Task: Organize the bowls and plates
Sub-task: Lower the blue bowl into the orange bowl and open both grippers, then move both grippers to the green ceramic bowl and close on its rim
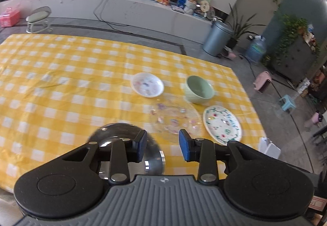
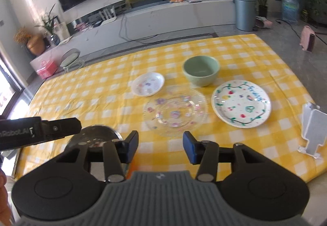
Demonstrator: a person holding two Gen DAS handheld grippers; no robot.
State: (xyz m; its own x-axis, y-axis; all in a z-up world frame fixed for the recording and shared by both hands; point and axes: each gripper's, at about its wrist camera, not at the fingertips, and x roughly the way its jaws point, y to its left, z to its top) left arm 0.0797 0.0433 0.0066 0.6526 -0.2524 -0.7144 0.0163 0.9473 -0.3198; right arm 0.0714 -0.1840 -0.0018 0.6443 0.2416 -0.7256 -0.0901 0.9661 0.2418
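Closest to the lenses are the two handheld grippers, each with black arms and blue pads. From the left wrist view, the left gripper (image 1: 162, 145) has its jaws spread apart with nothing between them, hanging over the near edge of the yellow checked tablecloth (image 1: 61, 82). Just under its left finger sits a shiny metal bowl (image 1: 122, 144), partly hidden by the finger. The right gripper (image 2: 160, 148) is likewise released, its jaws wide and empty, poised above the cloth short of the dishes.

Beyond both claws lies a clear glass plate (image 2: 175, 111) with small pastel motifs, resting flat on the cloth. Left of it and a little farther back is a small white saucer (image 2: 148, 83) with faint coloured prints. Behind the glass plate, to the right, stands a pale green bowl (image 2: 201, 70), upright. To the right of the glass plate lies a white plate (image 2: 241, 103) painted with fruit and a green border, close beside it; I cannot tell whether their rims touch. Near the table's right edge a white stand (image 2: 311, 129) sits apart from the dishes.

In the right wrist view, the left gripper's black arm reaches in from the left above the metal bowl (image 2: 96, 138).
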